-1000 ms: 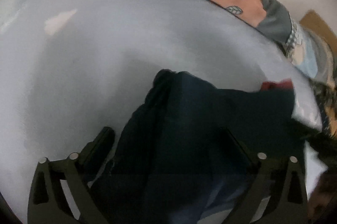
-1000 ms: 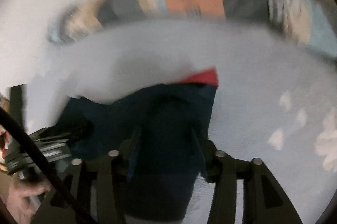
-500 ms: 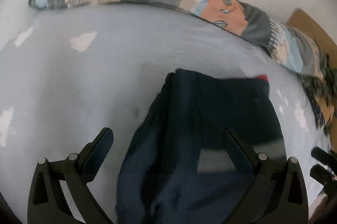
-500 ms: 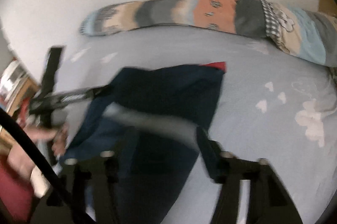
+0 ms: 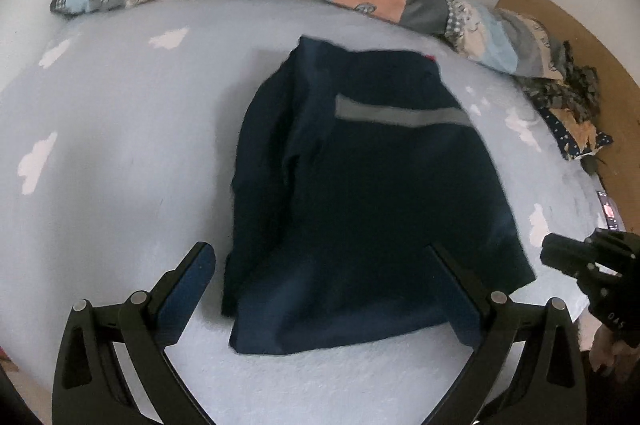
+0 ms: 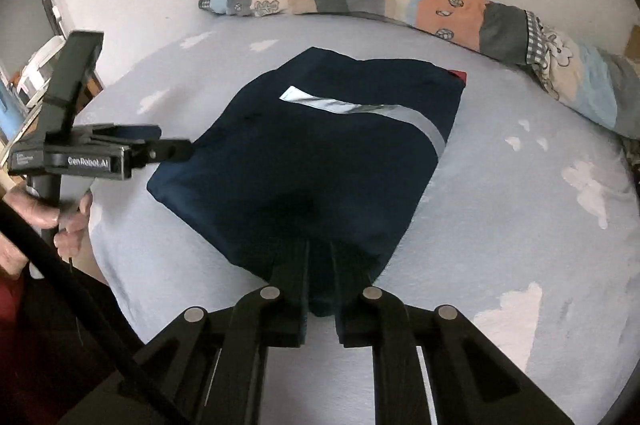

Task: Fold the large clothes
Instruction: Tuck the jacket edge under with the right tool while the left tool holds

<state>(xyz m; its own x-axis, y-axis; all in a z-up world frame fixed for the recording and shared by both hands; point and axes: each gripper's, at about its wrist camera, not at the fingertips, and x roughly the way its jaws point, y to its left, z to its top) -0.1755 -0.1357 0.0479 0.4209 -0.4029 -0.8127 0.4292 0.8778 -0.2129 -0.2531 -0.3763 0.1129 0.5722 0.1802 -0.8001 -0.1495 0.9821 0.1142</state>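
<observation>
One claw [image 6: 320,257] pinching garment [image 6: 320,161], other [image 5: 320,289] spread

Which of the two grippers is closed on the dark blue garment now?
The right gripper: its jaws are pinched together on the near edge of the folded dark blue garment. The left gripper is wide open, holding nothing.

patchwork bolster [image 6: 580,81]: cut off at right | red patch [image 5: 431,57]: mostly hidden, perhaps a label
</observation>
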